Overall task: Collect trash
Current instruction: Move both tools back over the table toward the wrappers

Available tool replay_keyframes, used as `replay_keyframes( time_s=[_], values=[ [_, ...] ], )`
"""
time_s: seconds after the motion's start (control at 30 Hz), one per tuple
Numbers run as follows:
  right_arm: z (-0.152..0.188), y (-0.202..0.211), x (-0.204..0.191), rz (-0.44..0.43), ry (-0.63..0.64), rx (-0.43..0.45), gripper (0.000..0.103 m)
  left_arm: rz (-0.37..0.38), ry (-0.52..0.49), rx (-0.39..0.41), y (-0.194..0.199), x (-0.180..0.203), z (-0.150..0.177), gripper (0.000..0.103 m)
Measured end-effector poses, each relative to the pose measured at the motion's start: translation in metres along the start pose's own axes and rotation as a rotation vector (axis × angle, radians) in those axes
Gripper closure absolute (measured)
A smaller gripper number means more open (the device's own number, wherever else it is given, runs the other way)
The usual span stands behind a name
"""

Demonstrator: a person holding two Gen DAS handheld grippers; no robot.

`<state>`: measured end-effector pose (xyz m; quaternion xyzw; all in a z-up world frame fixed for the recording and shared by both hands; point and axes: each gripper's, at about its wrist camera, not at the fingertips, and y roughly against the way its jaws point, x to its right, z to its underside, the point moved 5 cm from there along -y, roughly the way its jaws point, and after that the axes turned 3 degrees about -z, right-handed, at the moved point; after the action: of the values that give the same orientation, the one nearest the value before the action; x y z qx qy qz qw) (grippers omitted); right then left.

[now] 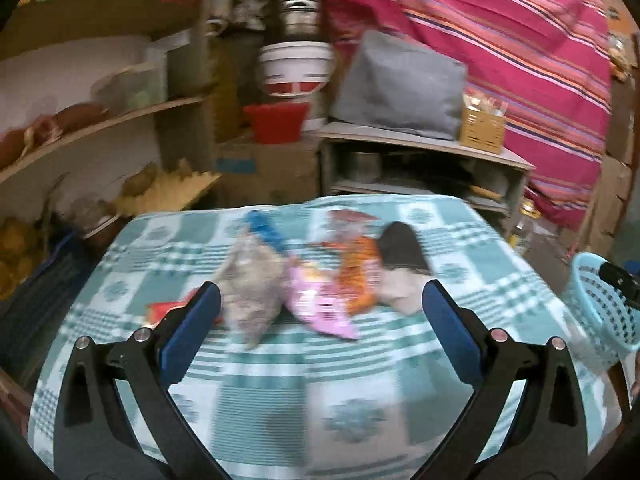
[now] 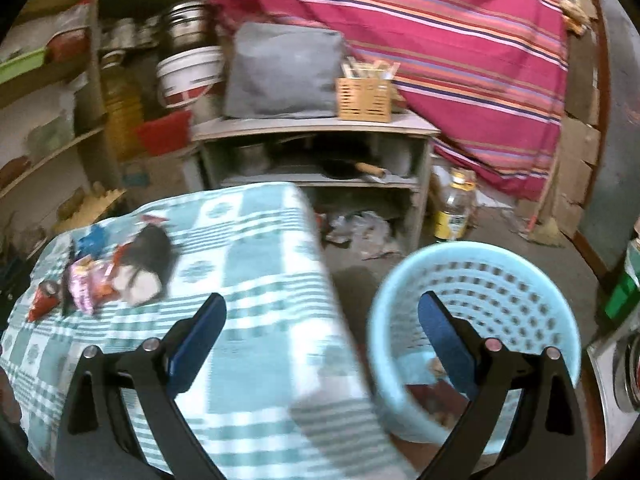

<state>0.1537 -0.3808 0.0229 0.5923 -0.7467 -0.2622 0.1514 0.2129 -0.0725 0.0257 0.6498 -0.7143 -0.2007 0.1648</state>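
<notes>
Several snack wrappers lie in a pile on the green checked tablecloth (image 1: 280, 380): a grey one (image 1: 250, 292), a pink one (image 1: 320, 304), an orange one (image 1: 358, 272), a dark one (image 1: 400, 256), a blue one (image 1: 266, 230) and a red one (image 1: 162, 310). My left gripper (image 1: 320, 304) is open and empty, just short of the pile. My right gripper (image 2: 322, 316) is open and empty, over the table's right edge beside the light blue basket (image 2: 520, 280). The pile also shows in the right wrist view (image 2: 120, 272), at the left.
The basket stands on the floor at the table's right side and also shows in the left wrist view (image 1: 600, 304). A low shelf unit (image 2: 316, 152) with a grey bag (image 2: 284, 72) and wooden holder (image 2: 364, 100) stands behind. Wall shelves (image 1: 100, 128) at left. An oil bottle (image 2: 456, 208) stands on the floor.
</notes>
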Motion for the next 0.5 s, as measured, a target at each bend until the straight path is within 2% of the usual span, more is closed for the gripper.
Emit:
replay_keyframes(
  time_s=[0.23, 0.5],
  values=[
    [0.008, -0.022, -0.055, -0.042, 0.062, -0.045, 0.008, -0.066, 0.067, -0.062, -0.024, -0.069, 0.022, 0.006],
    [0.009, -0.043, -0.084, -0.062, 0.099, -0.076, 0.008, -0.103, 0.011, -0.115, -0.043, -0.104, 0.041, 0.006]
  ],
)
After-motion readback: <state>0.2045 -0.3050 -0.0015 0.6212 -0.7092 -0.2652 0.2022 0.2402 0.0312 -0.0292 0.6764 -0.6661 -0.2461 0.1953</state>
